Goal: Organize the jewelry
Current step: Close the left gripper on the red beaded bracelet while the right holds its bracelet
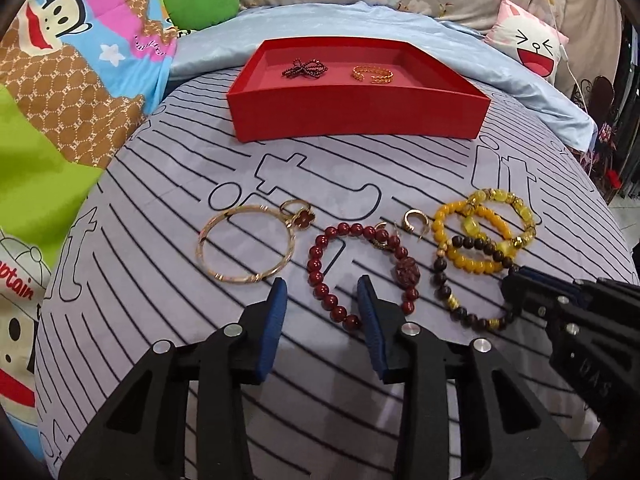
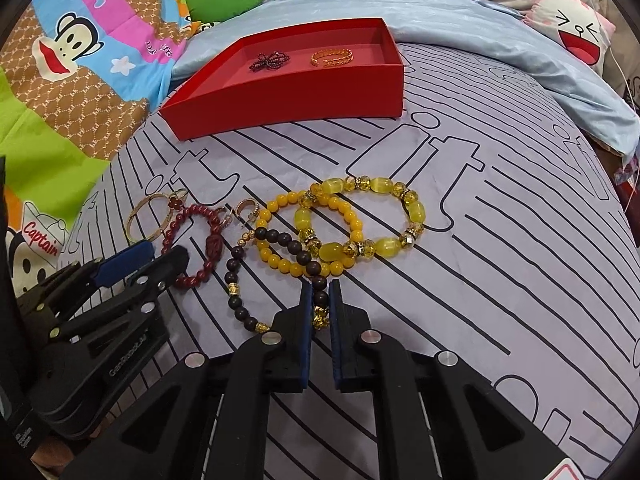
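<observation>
A red tray (image 1: 360,116) (image 2: 288,96) at the back holds a dark beaded bow (image 1: 305,69) and a gold cuff (image 1: 372,73). On the striped cloth lie a gold bangle (image 1: 244,246), a flower ring (image 1: 298,214), a red bead bracelet (image 1: 320,276) (image 2: 200,240), gold hoop earrings (image 1: 416,222), yellow bead bracelets (image 2: 360,216) and a dark brown bead bracelet (image 1: 452,300) (image 2: 280,240). My left gripper (image 1: 322,288) is open over the red bracelet's near side. My right gripper (image 2: 320,292) is shut on the dark brown bracelet's near beads.
The cloth covers a rounded cushion (image 2: 500,240) that falls away on every side. Cartoon bedding (image 1: 60,80) lies left, a blue sheet (image 1: 500,64) and a pink pillow (image 1: 532,40) behind. The right gripper's body (image 1: 568,312) sits close beside the left one.
</observation>
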